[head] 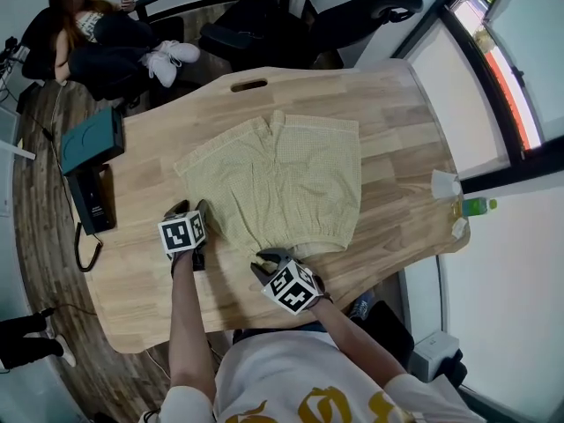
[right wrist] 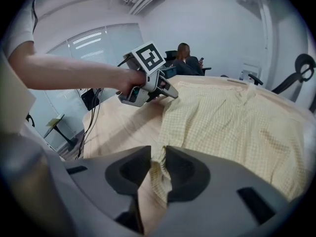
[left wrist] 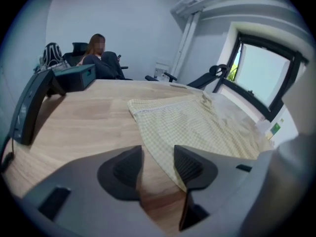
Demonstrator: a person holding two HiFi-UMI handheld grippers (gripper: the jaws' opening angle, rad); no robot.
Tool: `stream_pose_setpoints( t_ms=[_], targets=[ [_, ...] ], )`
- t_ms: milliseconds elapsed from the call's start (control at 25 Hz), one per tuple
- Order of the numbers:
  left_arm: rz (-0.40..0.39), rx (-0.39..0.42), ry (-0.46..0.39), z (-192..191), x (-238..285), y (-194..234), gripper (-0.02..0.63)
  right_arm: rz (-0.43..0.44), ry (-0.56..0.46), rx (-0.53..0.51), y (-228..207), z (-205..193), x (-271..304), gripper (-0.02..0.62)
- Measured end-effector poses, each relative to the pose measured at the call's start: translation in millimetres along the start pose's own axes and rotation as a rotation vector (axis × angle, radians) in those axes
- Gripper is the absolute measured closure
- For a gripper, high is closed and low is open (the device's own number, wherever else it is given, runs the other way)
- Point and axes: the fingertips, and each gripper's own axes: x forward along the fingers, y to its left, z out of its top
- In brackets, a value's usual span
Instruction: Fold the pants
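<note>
- Viewing from the head camera, the pants (head: 282, 183) lie spread flat on the wooden bench (head: 388, 104), with the gathered waistband toward the person and the legs pointing away. The left claw (head: 189, 208) sits at the cloth's near left edge. The right claw (head: 271, 258) sits at the waistband's near edge.
- Left gripper view: the left claw (left wrist: 157, 154) stands spread, with its pads clear of the fabric. The side edge of the pants (left wrist: 197, 122) runs between the jaws and passes under the right-hand one.
- Right gripper view: the right claw (right wrist: 158, 157) is pinching a puckered fold of the waistband edge.
- Handling, as a judgement: the thin checked cloth looks light, limp and not fragile. It will likely drape, drag on the bench and slip from a shallow pinch. The best place to take hold is the thicker gathered waistband near both corners, lifting evenly.
</note>
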Motion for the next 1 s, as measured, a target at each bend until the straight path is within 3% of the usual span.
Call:
stream_pose_setpoints(
  t_ms=[120,320,560,1000],
  targets=[
    [0.011,-0.010,0.002,0.9,3.7,-0.1,0.410,0.015,0.006,0.031,0.7,-3.9,-2.5,0.536],
    [0.034,-0.041,-0.003,12.9,10.5,6.8,0.424,0.026,-0.019,0.060,-7.8,0.5,-5.5,0.549],
    [0.113,0.086,0.047,15.2,14.0,10.0,0.562,0.016,-0.040,0.090,-13.8,3.6,-7.1,0.555],
    [0.055,-0.066,-0.016,30.4,6.2,10.2,0.588,-0.023,-0.088,0.125,-24.8,15.5,-20.3,0.558]
  ],
)
